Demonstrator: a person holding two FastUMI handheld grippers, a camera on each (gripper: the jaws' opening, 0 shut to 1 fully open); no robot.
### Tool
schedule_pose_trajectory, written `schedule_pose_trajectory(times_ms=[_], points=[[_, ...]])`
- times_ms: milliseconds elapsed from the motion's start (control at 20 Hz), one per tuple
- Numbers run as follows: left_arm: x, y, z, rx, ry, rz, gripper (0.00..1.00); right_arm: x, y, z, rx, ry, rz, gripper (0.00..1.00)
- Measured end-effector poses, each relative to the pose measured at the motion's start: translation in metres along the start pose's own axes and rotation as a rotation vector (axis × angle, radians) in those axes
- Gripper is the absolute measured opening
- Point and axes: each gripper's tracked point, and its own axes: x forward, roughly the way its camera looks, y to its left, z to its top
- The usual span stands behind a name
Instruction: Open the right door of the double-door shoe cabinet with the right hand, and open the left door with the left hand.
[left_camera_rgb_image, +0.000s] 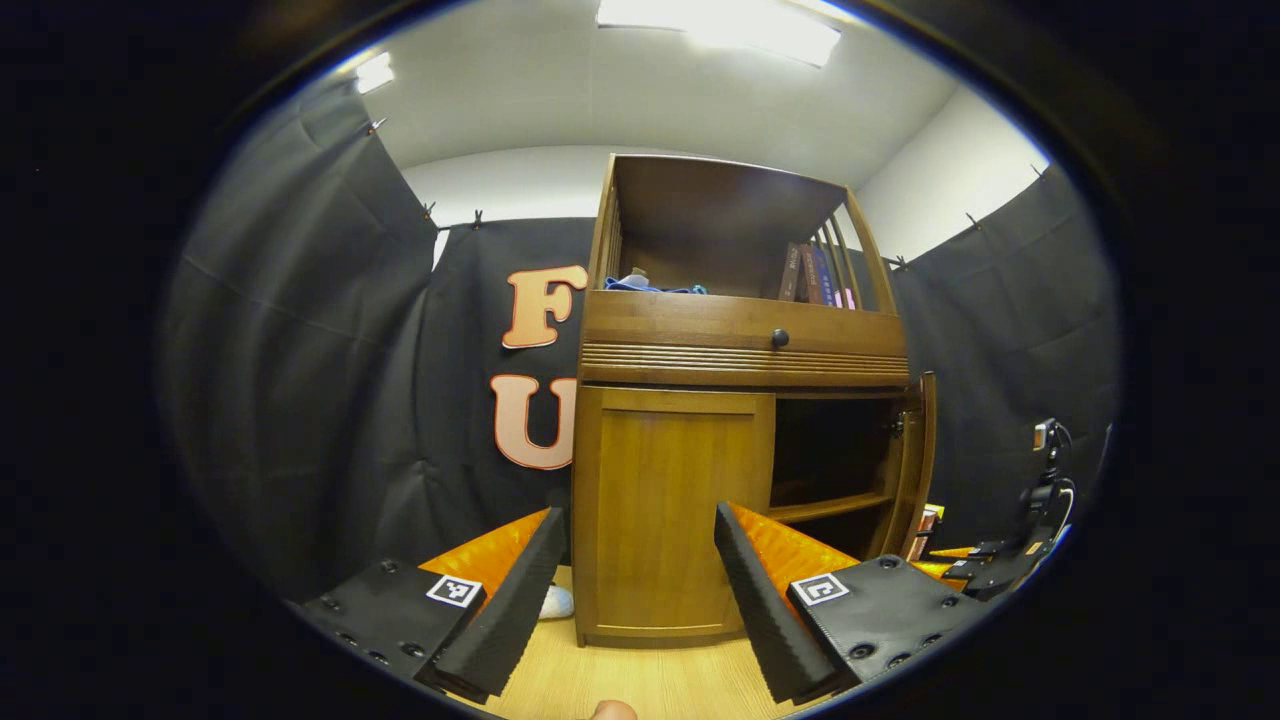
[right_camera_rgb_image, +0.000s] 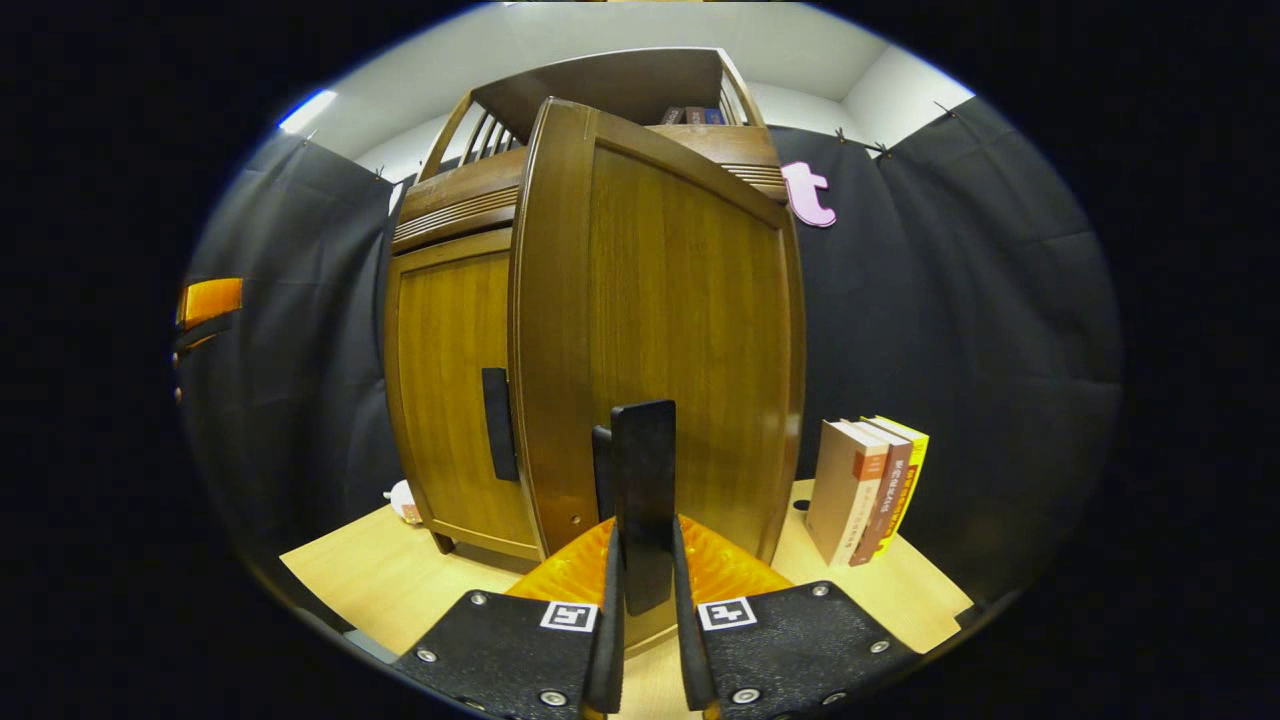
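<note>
In the left gripper view the left gripper (left_camera_rgb_image: 640, 590) hangs released, fingers spread, squared up to the closed left door (left_camera_rgb_image: 670, 510), ready to reach for it; beside it the right door (left_camera_rgb_image: 915, 470) stands swung out. In the right gripper view the right gripper (right_camera_rgb_image: 645, 600) is clenched on the right door's handle (right_camera_rgb_image: 642, 500), holding that door out from the shoe cabinet (right_camera_rgb_image: 450, 380), which stands mid-table (right_camera_rgb_image: 340, 570).

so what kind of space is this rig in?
Likely a staged recording booth, not a home: black cloth walls clipped up on all sides, a lone wooden shoe cabinet on a pale tabletop, books beside it.
</note>
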Motion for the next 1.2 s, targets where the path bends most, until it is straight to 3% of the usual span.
schedule_pose_trajectory(times_ms=[50, 150, 250, 300, 350, 400, 800, 900, 950, 1050, 1100, 1200], points=[[0.0, -0.003, 0.0, -0.001, 0.0, -0.006, 0.96, -0.007, -0.008, 0.001, -0.001, 0.0, -0.013, 0.15], [0.0, -0.013, -0.001, -0.007, 0.002, -0.022, 0.99, -0.016, -0.022, 0.001, -0.014, -0.002, -0.039, 0.17], [0.0, -0.021, -0.001, -0.012, 0.004, -0.037, 0.94, -0.025, -0.035, 0.002, -0.017, -0.003, -0.058, 0.13], [0.0, -0.025, -0.002, -0.015, 0.005, -0.043, 0.99, -0.027, -0.041, 0.002, -0.016, -0.002, -0.065, 0.13], [0.0, -0.029, -0.003, -0.016, 0.007, -0.05, 0.94, -0.031, -0.046, 0.001, -0.015, -0.002, -0.07, 0.06], [0.0, -0.032, -0.003, -0.017, 0.009, -0.056, 0.94, -0.032, -0.049, 0.001, -0.015, -0.004, -0.074, 0.12], [0.001, -0.049, -0.005, -0.003, 0.013, -0.068, 0.94, -0.045, -0.081, 0.003, -0.035, -0.018, -0.11, 0.11], [0.002, -0.053, -0.004, 0.0, 0.011, -0.072, 0.94, -0.045, -0.09, 0.002, -0.043, -0.022, -0.12, 0.06], [0.002, -0.055, -0.005, -0.001, 0.01, -0.073, 0.94, -0.046, -0.093, 0.001, -0.048, -0.022, -0.121, 0.12], [0.004, -0.06, -0.008, -0.003, 0.015, -0.079, 0.94, -0.048, -0.101, 0.002, -0.051, -0.019, -0.121, 0.12], [0.005, -0.062, -0.01, -0.002, 0.019, -0.083, 0.94, -0.047, -0.104, 0.002, -0.05, -0.017, -0.12, 0.06], [0.007, -0.066, -0.012, 0.005, 0.028, -0.087, 0.94, -0.049, -0.112, 0.002, -0.042, -0.017, -0.115, 0.06]])
